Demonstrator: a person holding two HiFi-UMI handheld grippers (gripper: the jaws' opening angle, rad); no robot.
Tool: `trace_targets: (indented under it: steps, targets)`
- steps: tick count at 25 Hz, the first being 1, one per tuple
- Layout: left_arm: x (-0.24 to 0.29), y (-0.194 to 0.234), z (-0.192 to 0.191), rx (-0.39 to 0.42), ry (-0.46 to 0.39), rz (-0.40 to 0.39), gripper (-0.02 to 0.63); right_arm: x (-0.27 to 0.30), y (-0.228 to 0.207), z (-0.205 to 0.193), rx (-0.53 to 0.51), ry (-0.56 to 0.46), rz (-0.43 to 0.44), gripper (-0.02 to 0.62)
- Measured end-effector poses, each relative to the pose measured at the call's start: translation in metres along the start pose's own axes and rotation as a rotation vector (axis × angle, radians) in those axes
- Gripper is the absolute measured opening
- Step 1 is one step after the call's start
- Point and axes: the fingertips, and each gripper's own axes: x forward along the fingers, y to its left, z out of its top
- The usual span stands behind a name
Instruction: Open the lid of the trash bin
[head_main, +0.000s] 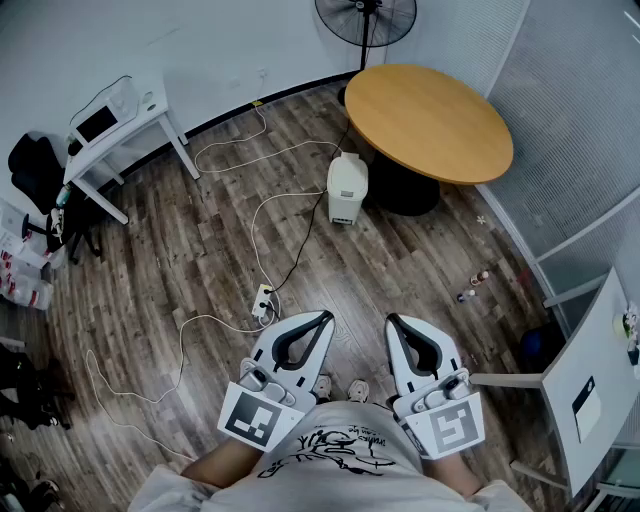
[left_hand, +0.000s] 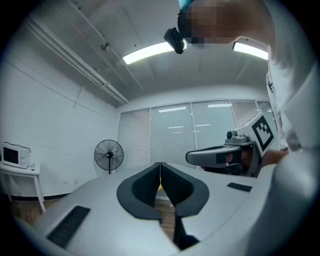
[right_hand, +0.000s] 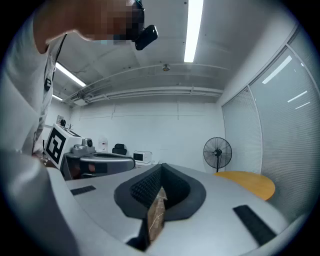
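The white trash bin (head_main: 347, 187) stands on the wood floor beside the round table, lid down, a good way ahead of me. Both grippers are held close to my body, pointing forward and far short of the bin. My left gripper (head_main: 325, 317) is shut with nothing in it; its tips meet in the left gripper view (left_hand: 160, 165). My right gripper (head_main: 392, 320) is likewise shut and empty, its tips touching (right_hand: 161, 167). The bin does not show in either gripper view; both look level across the room.
A round wooden table (head_main: 425, 118) and a standing fan (head_main: 366, 18) are behind the bin. A power strip (head_main: 262, 300) and white cables lie on the floor between me and the bin. A white side table with a microwave (head_main: 105, 112) is far left, a chair (head_main: 590, 385) at right.
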Motion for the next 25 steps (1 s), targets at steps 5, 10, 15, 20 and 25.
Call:
trace_targets:
  steps: [5, 10, 15, 20, 25]
  targets:
    - [-0.009, 0.004, 0.005, -0.010, -0.025, -0.016, 0.020, 0.001, 0.006, 0.004, -0.002, -0.006, -0.017, 0.006]
    - [-0.017, 0.012, 0.003, -0.018, -0.023, -0.032, 0.020, 0.008, 0.010, 0.002, 0.017, -0.016, -0.063, 0.007]
    - [-0.023, 0.023, 0.005, -0.016, -0.032, -0.034, 0.020, 0.016, 0.018, 0.002, 0.010, -0.010, -0.068, 0.008]
    - [-0.016, 0.033, 0.002, -0.005, -0.025, -0.021, 0.020, 0.029, 0.012, -0.002, 0.012, -0.007, -0.059, 0.008]
    - [0.000, 0.046, 0.005, 0.003, -0.032, -0.005, 0.020, 0.042, -0.001, -0.003, 0.003, -0.014, -0.051, 0.008]
